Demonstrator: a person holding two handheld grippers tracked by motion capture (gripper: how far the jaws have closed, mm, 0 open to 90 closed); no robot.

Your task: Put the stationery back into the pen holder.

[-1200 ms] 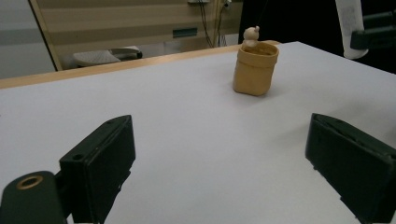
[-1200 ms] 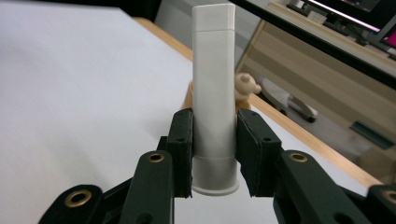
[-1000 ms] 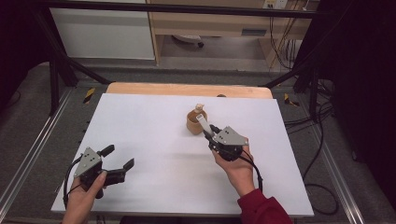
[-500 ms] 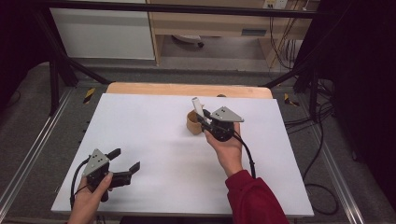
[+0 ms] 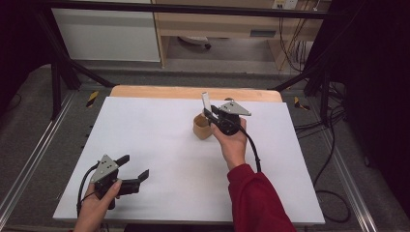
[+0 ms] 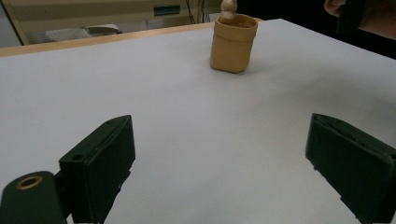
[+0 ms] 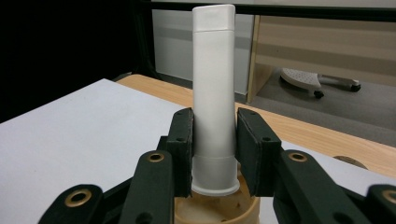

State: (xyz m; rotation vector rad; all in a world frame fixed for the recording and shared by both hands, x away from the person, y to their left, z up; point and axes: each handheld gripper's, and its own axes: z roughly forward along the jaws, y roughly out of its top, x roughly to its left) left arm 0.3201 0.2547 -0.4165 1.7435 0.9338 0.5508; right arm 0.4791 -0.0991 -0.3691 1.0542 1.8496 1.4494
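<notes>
Farther across the counter [image 5: 145, 145] now, right tongs [image 5: 209, 112] are carrying a white tube [image 7: 214, 93].
Clamped tube is hovering over the tan cup [image 5: 201, 127], unreleased; left tongs [image 5: 135, 169] are idling wide open, empty.

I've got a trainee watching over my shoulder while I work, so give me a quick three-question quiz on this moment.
1. True or false: the left gripper holds something.
2. What is the right gripper clamped on? A) a white tube B) a spoon C) a cable
3. Fill in: the white tube stands upright just above the tan ____.

Key: 1 false, its jaws stand wide open over the bare white table. 2 A. 3 cup.
</notes>
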